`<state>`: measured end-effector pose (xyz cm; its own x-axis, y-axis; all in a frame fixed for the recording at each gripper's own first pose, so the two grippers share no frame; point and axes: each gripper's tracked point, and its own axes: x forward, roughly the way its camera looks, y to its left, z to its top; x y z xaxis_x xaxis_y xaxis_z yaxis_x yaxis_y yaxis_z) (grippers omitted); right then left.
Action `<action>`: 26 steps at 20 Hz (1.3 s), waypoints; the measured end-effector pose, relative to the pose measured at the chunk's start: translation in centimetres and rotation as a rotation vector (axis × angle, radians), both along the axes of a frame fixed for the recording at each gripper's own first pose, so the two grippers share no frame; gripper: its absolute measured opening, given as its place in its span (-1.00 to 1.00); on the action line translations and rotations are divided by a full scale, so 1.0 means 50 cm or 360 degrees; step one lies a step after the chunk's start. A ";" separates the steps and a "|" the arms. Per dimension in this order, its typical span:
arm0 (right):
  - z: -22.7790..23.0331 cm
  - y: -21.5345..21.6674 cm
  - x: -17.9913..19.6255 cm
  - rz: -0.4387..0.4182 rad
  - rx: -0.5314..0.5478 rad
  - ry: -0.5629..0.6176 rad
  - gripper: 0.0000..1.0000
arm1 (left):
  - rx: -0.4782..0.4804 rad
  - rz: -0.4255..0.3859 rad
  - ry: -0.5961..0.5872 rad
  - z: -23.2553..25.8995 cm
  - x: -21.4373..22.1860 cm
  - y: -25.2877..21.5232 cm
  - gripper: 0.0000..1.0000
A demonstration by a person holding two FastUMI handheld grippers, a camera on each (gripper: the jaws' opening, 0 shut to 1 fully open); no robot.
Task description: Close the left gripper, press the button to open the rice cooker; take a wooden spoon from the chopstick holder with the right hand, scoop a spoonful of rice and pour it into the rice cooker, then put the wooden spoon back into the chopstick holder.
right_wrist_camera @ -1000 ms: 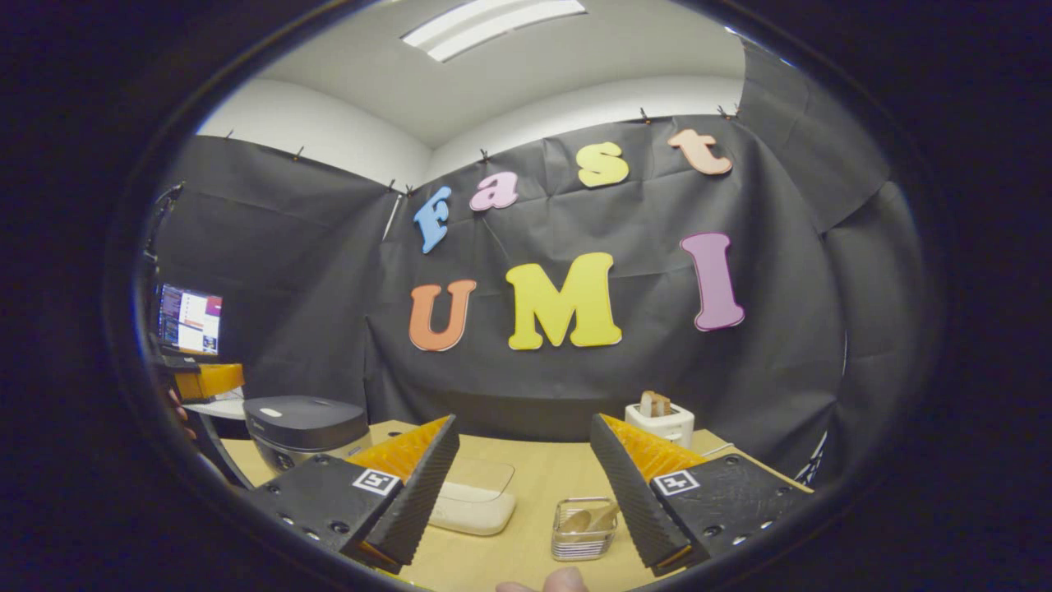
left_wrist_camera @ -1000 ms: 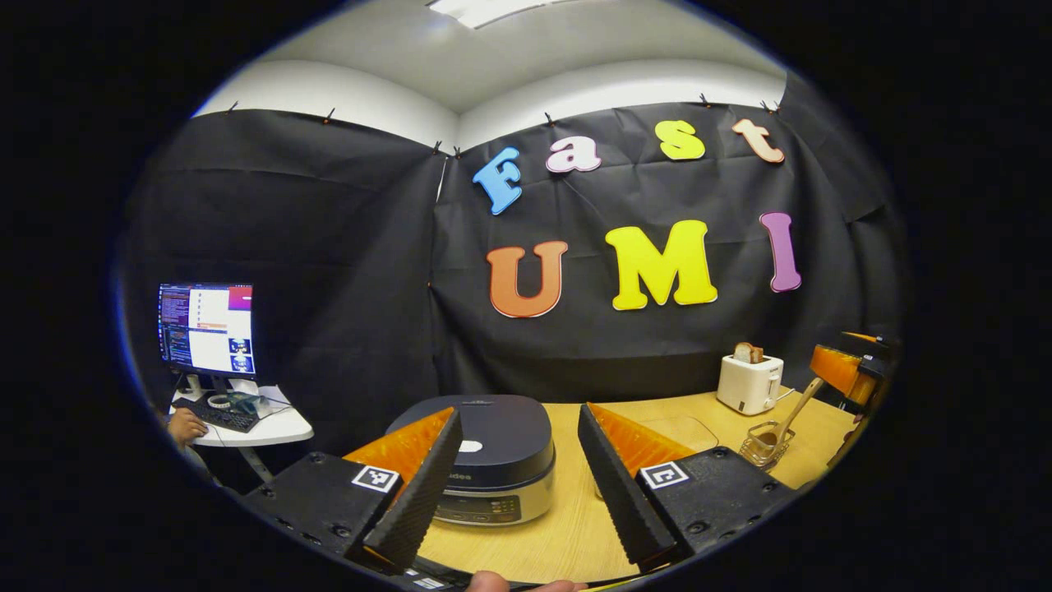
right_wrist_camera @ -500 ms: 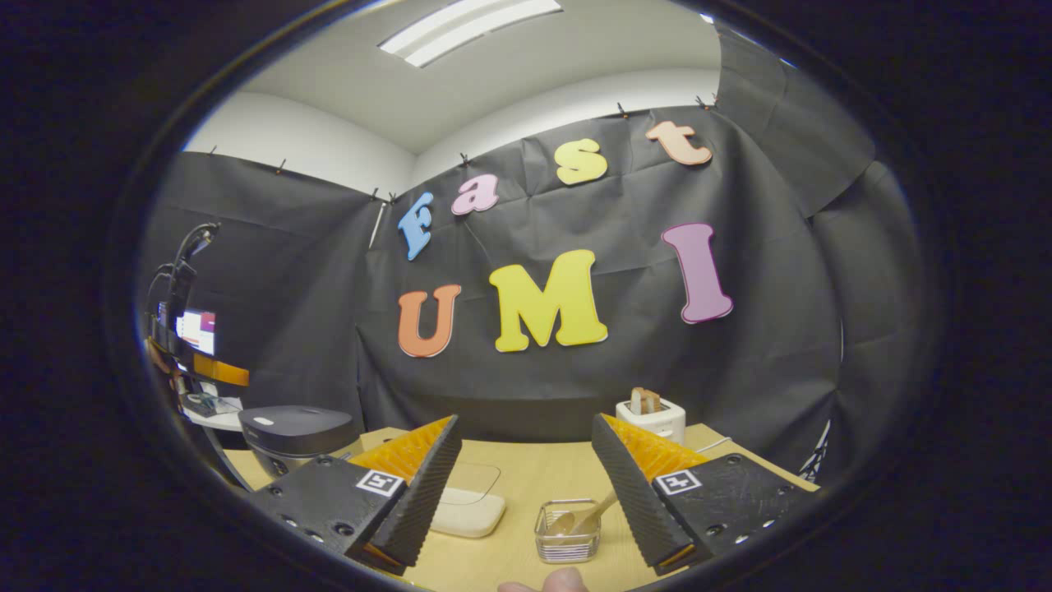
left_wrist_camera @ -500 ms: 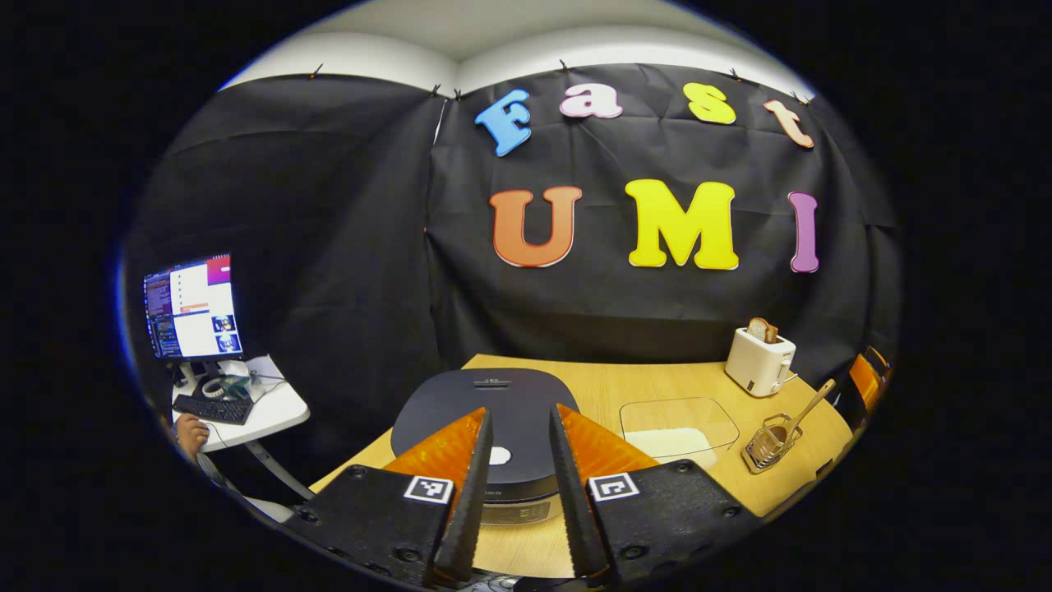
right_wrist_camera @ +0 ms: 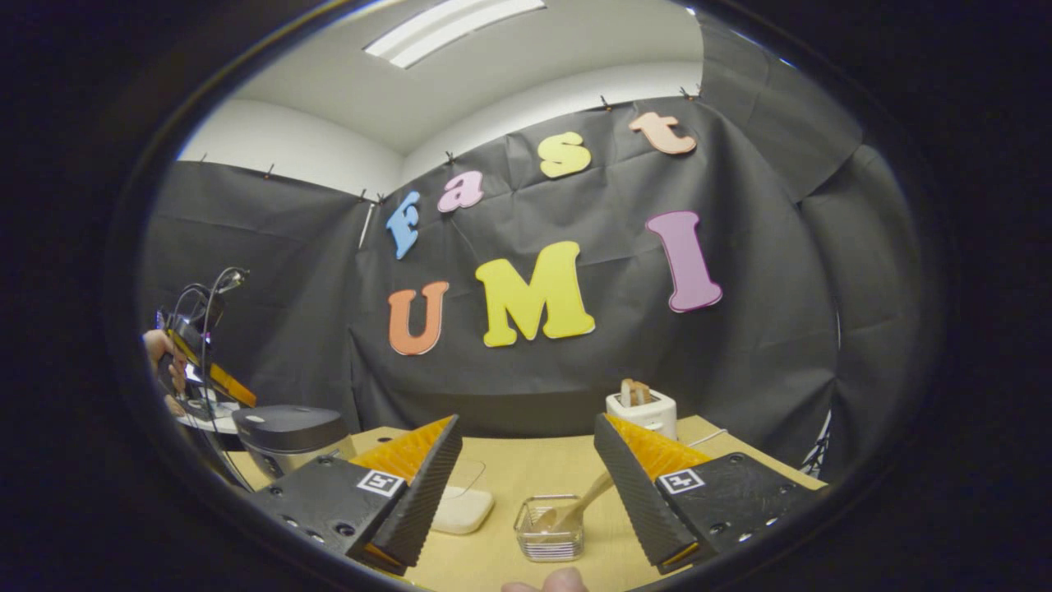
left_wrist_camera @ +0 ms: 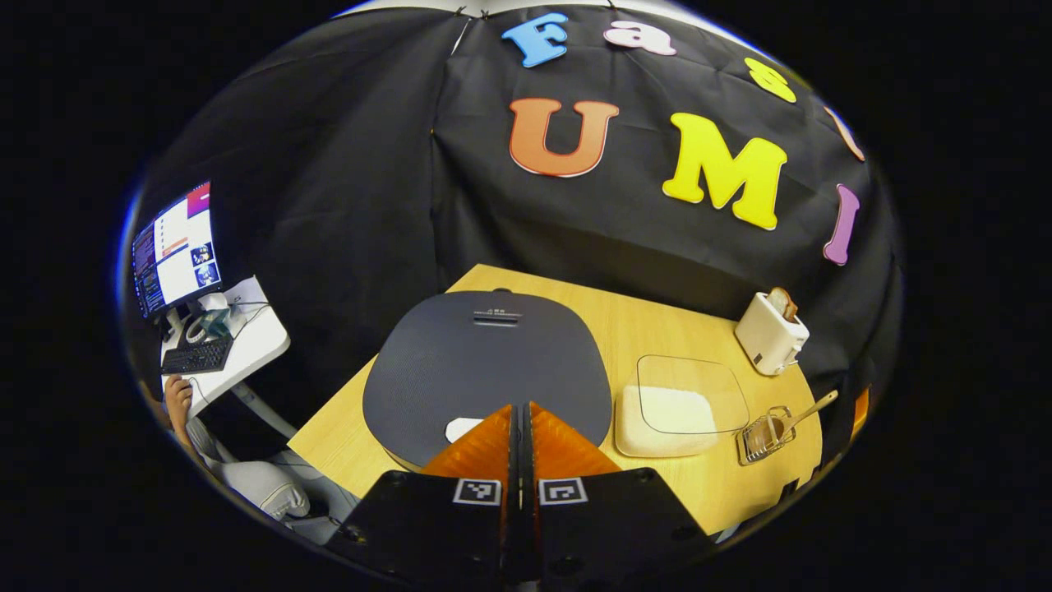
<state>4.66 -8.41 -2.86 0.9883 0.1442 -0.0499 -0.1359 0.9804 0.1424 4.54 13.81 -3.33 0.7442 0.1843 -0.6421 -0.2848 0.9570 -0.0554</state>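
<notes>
The rice cooker (left_wrist_camera: 489, 366) has a dark lid, closed, with a small white button (left_wrist_camera: 462, 428) near its front edge. My left gripper (left_wrist_camera: 520, 409) is shut with nothing held, its tips hovering just above the lid beside the button. In the right gripper view the cooker (right_wrist_camera: 288, 429) sits at the far left, with the left gripper (right_wrist_camera: 201, 362) raised over it. A wire chopstick holder (right_wrist_camera: 549, 528) holds the wooden spoon (right_wrist_camera: 579, 503), its handle leaning right. My right gripper (right_wrist_camera: 526, 473) is open above and just short of the holder. A clear-lidded box of rice (left_wrist_camera: 678, 407) lies between cooker and holder (left_wrist_camera: 760, 434).
A white toaster (left_wrist_camera: 771, 331) with bread stands at the back right of the wooden table (left_wrist_camera: 625, 312). Off the table's left edge is a small desk with a monitor (left_wrist_camera: 174, 251) and keyboard, and a person's hand (left_wrist_camera: 176, 395). Black cloth walls the table's far side.
My left gripper went from open to shut and tilted down over the cooker lid, nearing the button. My right gripper drifted slightly, staying open near the holder.
</notes>
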 end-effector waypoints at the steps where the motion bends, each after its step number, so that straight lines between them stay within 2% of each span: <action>1: -0.001 -0.006 0.000 -0.0008 0.0003 0.0003 0.92 | -0.0010 0.0016 0.0032 -0.008 -0.002 0.002 -0.94; 7: 0.000 -0.019 0.001 -0.0026 0.0024 -0.0008 0.92 | 0.0013 0.0123 0.0144 -0.043 -0.004 0.043 -0.94; 12: -0.008 -0.005 -0.002 -0.0009 0.0054 -0.0010 0.92 | -0.0012 0.0122 0.0181 -0.053 -0.019 0.039 -0.94; 13: -0.012 -0.001 -0.001 -0.0001 0.0063 -0.0004 0.92 | 0.0000 0.0109 0.0211 -0.055 -0.009 0.040 -1.00; 15: -0.021 0.003 0.002 0.0004 0.0060 0.0011 0.92 | 0.0102 0.0070 0.0190 -0.045 -0.013 0.043 -0.94; 17: -0.021 0.000 0.001 -0.0002 0.0037 0.0020 0.92 | 0.0160 0.0074 0.0134 -0.039 -0.004 0.047 -0.94; 19: -0.008 -0.006 -0.005 -0.0005 0.0020 0.0002 0.92 | 0.0144 0.0119 0.0032 -0.026 0.005 0.048 -0.94; 21: 0.007 -0.015 -0.012 -0.0030 -0.0005 -0.0035 0.92 | 0.0137 0.0142 -0.0112 0.011 0.024 0.050 -0.94; 22: 0.012 -0.019 -0.014 -0.0040 -0.0009 -0.0049 0.84 | 0.0137 0.0125 -0.0215 0.037 0.041 0.048 -0.93; 23: 0.015 -0.020 -0.015 -0.0045 -0.0007 -0.0055 0.92 | 0.0149 0.0078 -0.0325 0.069 0.062 0.038 -0.84; 24: 0.015 -0.019 -0.015 -0.0046 -0.0002 -0.0054 0.92 | 0.0175 0.0038 -0.0424 0.102 0.076 0.031 -0.48; 26: 0.016 -0.019 -0.016 -0.0050 -0.0006 -0.0049 0.92 | 0.0338 0.0006 -0.0573 0.163 0.098 0.037 0.26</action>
